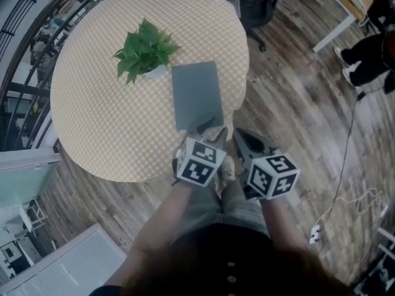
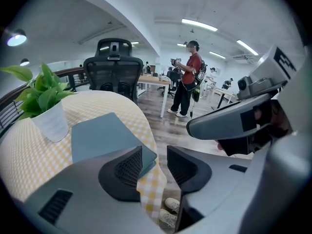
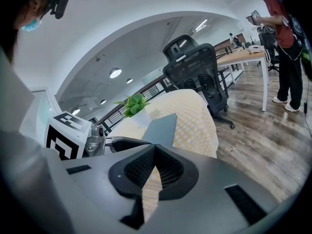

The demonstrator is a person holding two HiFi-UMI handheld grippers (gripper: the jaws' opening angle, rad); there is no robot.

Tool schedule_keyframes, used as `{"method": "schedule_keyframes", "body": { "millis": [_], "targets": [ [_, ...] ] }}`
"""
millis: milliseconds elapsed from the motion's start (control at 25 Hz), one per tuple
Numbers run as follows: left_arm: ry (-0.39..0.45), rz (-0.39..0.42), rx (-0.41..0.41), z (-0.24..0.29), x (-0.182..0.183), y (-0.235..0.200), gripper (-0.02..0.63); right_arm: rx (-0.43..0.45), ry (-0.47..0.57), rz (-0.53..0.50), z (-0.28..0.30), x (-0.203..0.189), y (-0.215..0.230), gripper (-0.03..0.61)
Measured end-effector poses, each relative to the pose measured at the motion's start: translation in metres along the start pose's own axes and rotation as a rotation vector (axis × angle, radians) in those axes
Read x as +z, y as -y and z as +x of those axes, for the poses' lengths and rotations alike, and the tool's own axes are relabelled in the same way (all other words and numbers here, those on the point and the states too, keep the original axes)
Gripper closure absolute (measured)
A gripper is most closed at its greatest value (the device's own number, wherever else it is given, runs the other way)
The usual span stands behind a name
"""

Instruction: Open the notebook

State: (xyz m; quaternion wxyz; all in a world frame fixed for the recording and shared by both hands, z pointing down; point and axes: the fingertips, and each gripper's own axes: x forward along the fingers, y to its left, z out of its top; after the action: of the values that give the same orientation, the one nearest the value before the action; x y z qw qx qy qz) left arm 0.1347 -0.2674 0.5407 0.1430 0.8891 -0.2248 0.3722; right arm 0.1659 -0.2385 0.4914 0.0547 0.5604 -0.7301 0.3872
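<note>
A closed grey-blue notebook (image 1: 197,94) lies flat on the round table with the yellow checked cloth (image 1: 105,122), close to its near edge. My left gripper (image 1: 207,128) hovers over the notebook's near edge, jaws open. In the left gripper view the notebook (image 2: 105,135) has its near right corner just behind the left pad (image 2: 129,167), and nothing sits between the pads of the left gripper (image 2: 155,162). My right gripper (image 1: 242,135) hangs just off the table's edge, right of the notebook. Its jaws (image 3: 154,147) are shut on nothing, with the notebook (image 3: 163,128) beyond them.
A green plant in a white pot (image 1: 145,51) stands touching the notebook's far left corner. A black office chair (image 1: 259,5) is behind the table. A person (image 2: 187,79) stands by a desk in the distance. A cable (image 1: 349,159) runs over the wooden floor at right.
</note>
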Motion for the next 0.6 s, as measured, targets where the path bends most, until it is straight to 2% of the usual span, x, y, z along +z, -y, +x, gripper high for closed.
{"method": "schedule_keyframes", "body": {
  "millis": [200,480,600],
  "targets": [
    [-0.036,0.071,0.040,0.014,-0.003,-0.007,0.440,0.011,-0.007,0.020,0.006,-0.005,0.004,0.568],
    [-0.056,0.084,0.064,0.026,-0.008,-0.009,0.430,0.008,-0.016,0.033,0.011,-0.008,0.011,0.568],
    [-0.067,0.125,0.101,0.029,-0.008,-0.013,0.430,0.014,-0.016,0.047,0.012,-0.010,0.012,0.568]
  ]
}}
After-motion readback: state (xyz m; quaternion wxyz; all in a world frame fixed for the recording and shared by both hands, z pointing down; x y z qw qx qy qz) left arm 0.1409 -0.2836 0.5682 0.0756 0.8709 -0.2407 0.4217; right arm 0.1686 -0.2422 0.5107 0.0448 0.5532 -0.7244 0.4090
